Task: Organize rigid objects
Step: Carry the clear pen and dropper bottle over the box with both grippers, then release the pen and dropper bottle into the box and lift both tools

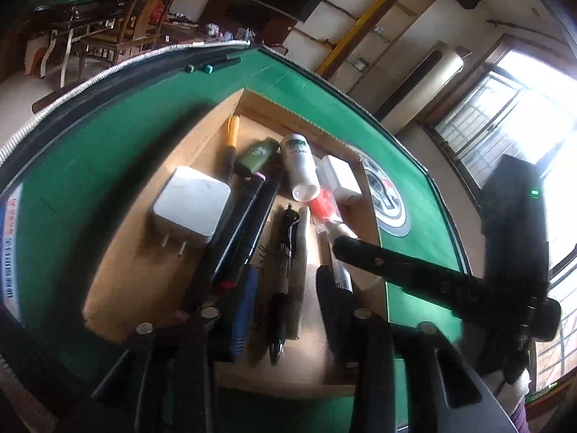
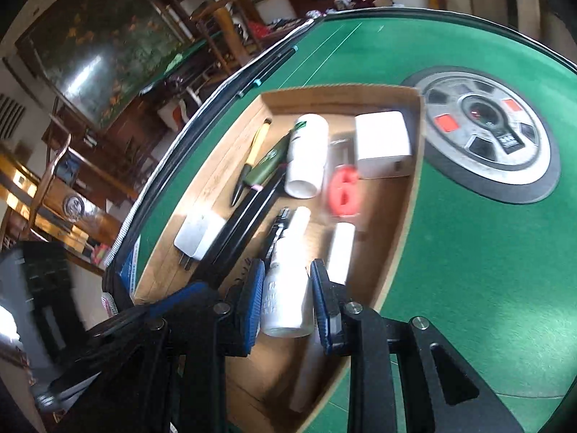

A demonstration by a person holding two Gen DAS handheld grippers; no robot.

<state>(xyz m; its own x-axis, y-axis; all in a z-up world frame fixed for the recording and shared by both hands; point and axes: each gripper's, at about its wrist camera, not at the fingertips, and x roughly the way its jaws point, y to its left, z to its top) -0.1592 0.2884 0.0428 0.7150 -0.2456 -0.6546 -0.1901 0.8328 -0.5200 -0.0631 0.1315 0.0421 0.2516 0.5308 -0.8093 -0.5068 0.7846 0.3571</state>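
A shallow cardboard tray [image 1: 119, 249] [image 2: 407, 216] lies on the green table and holds the objects. In it are a white plug adapter [image 1: 191, 204] [image 2: 198, 234], black pens [image 1: 249, 213], an orange-handled pen [image 1: 232, 133], a green case [image 1: 258, 157], a white bottle [image 1: 299, 166] [image 2: 306, 155] and a white box [image 1: 340, 176] [image 2: 382, 142]. My right gripper [image 2: 285, 299] is shut on a small white bottle [image 2: 288, 288] just above the tray. My left gripper [image 1: 288, 303] is open over a black pen [image 1: 285, 288] in the tray. The right gripper's finger [image 1: 414, 267] reaches in from the right.
The table's round centre console [image 2: 487, 133] [image 1: 387, 195] lies right of the tray. Two dark markers [image 1: 216, 65] [image 2: 267, 68] lie near the far table edge. Chairs and furniture stand beyond the table. A window is at the right.
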